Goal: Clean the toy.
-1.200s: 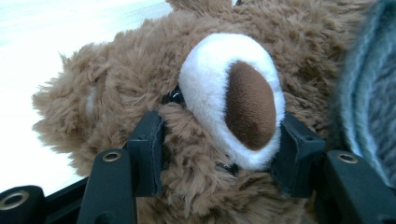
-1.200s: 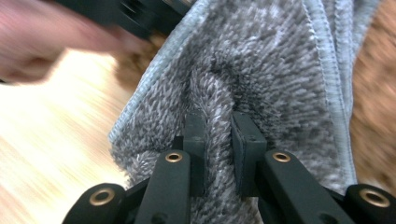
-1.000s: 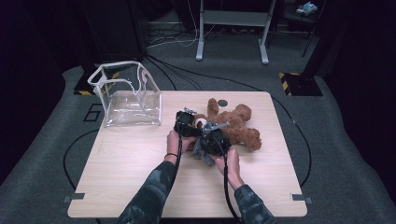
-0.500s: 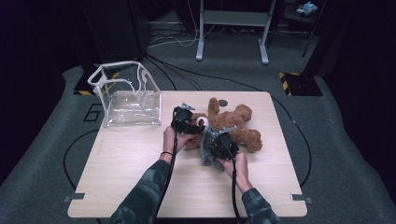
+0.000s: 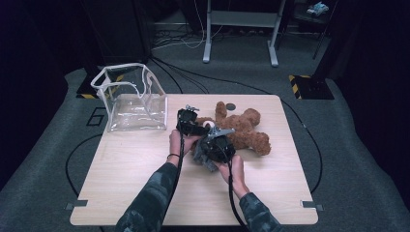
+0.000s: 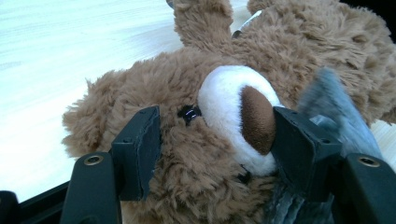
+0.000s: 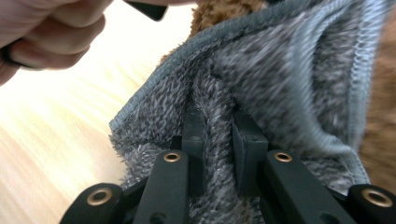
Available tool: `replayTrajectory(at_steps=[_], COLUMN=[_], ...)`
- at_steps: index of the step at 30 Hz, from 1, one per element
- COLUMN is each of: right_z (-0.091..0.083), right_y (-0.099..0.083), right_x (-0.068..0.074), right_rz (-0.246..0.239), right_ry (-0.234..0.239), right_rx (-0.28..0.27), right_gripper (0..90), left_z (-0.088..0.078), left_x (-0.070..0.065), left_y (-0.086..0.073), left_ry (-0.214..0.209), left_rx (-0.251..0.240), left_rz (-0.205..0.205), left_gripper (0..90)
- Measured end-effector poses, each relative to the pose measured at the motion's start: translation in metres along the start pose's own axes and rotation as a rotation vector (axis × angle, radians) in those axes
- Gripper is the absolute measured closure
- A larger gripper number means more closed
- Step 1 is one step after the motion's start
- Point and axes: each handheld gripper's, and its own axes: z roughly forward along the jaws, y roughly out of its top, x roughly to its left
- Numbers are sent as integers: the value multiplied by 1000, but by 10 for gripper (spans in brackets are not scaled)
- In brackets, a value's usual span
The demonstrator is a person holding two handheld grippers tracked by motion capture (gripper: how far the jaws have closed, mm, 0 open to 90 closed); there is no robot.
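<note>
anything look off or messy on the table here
Nothing spilled or damaged. The teddy bear lies flat on the table, its head between the left tool's jaws, and the grey cloth is bunched up, pinched in the right tool. The clear bag stands upright.

Before you lies a brown plush teddy bear with a white muzzle, a darker brown nose and glossy black eyes, on a pale, light-grained wooden table. The fleecy cloth is blue-grey with a stitched edge of the same shade. Your two grippers, left and right, are black, your sleeves dark camouflage. The clear plastic bag has white trim.
</note>
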Motion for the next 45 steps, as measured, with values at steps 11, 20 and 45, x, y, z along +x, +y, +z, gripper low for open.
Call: replayTrajectory(at_steps=[11,20,45], right_z=[-23,-76,-122], right_y=[-26,-65,-127], right_x=[2,-60,-101], right_rz=[-60,42,206], right_ry=[112,-102,-272], right_rx=[84,43,32], right_gripper=[777,772,764], left_z=[0,0,-32], left_x=[-2,-5,-41], left_y=[-4,-2,-25], left_ry=[14,35,110], left_rx=[-27,-40,-154], left_rz=[-1,3,46], left_gripper=[344,336,178])
